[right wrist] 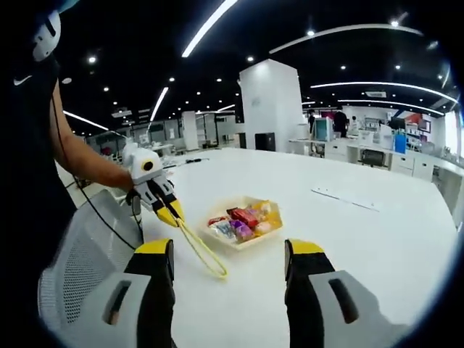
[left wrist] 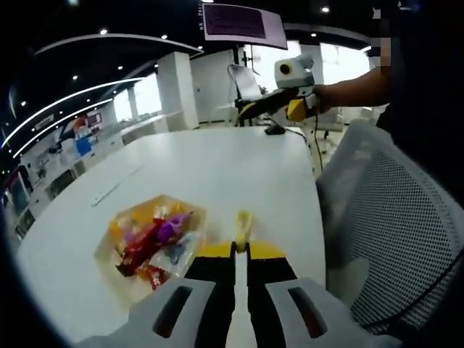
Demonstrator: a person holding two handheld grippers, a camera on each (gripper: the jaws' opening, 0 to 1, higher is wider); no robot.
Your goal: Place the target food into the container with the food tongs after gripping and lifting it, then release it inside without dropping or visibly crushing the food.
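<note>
Here the left gripper (right wrist: 174, 215) clamps yellow tongs (right wrist: 204, 254), jaws narrow around the handle end; the tong tips rest on the white table (right wrist: 377, 239) just beside a tray (right wrist: 243, 241) of wrapped snacks (right wrist: 239, 221). The right gripper (right wrist: 230, 254) hangs above the table with its jaws wide and nothing between them (well apart from the tray). A mesh chair (left wrist: 395, 217) stands at the table's edge.

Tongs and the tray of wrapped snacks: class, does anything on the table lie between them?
Nothing visible does. The left gripper holds the yellow tongs, whose tips rest on bare white table just short of the tray of snacks. The right gripper is open, farther back.
</note>
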